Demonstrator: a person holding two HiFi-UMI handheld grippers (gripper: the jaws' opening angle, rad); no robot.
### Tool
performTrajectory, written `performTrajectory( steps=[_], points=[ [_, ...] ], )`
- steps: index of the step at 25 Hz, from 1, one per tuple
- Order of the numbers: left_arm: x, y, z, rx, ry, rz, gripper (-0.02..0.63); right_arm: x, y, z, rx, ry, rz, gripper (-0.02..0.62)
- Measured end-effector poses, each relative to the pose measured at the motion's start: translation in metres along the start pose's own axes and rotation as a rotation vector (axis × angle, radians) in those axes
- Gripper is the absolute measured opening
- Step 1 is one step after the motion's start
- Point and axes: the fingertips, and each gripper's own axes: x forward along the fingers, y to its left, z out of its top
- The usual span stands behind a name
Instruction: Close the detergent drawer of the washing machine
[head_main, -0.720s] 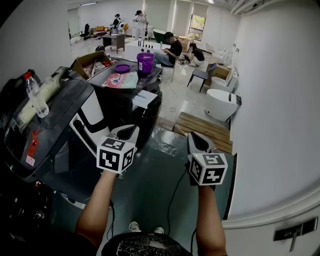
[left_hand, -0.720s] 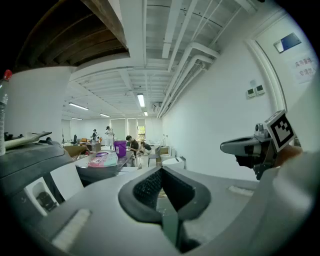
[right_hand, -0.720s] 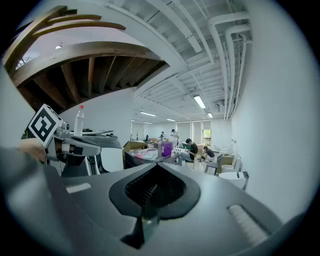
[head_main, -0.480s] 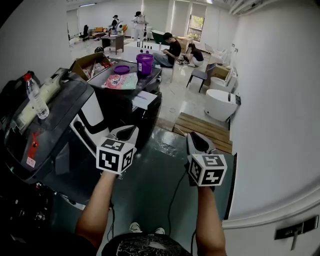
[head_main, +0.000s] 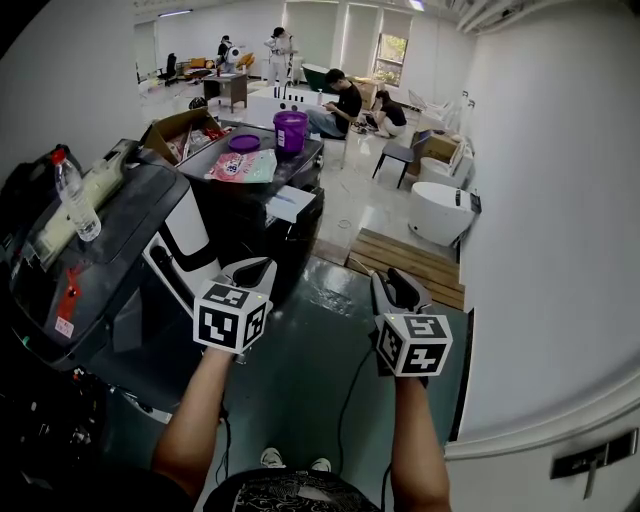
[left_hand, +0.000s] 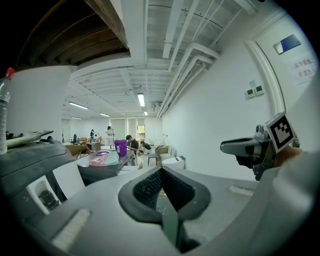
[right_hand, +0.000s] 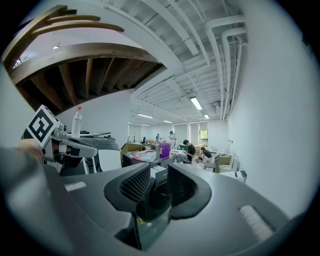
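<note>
Head view, washer: I see a dark washer (head_main: 110, 250) on my left, with a bottle (head_main: 75, 200) standing on top.
Head view, drawer: the white drawer (head_main: 163, 262) sticks out of the washer's front. It is open.
Head view, tongs: I hold both up in the air over the green floor (head_main: 310, 350). The left gripper (head_main: 255, 268) is near the drawer but not touching it. The right gripper (head_main: 400, 285) is well apart from it, off to the right.
Left gripper view, tongs: the jaws are together, with nothing between them.
Left gripper view, drawer: it sits low on the left, apart from the jaws.
Right gripper view, tongs: the jaws are a little apart, with nothing between them.
Right gripper view, rest: the left gripper shows at the left, with the bottle behind it.
</note>
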Motion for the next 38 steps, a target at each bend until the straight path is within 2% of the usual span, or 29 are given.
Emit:
performTrajectory(
  steps=[20, 32, 38],
  points=[
    [0.002, 0.004, 0.004, -0.003, -0.016, -0.022, 0.000, -0.007, -0.006, -0.001, 0.008, -0.008, -0.050, 0.258],
    [0.011, 0.013, 0.006, 0.000, -0.022, -0.069, 0.000, -0.003, -0.004, -0.002, 0.013, 0.000, -0.099, 0.385],
    [0.015, 0.027, 0.006, 0.013, -0.023, -0.099, 0.000, 0.005, 0.006, -0.002, 0.025, 0.000, -0.127, 0.420]
  ],
)
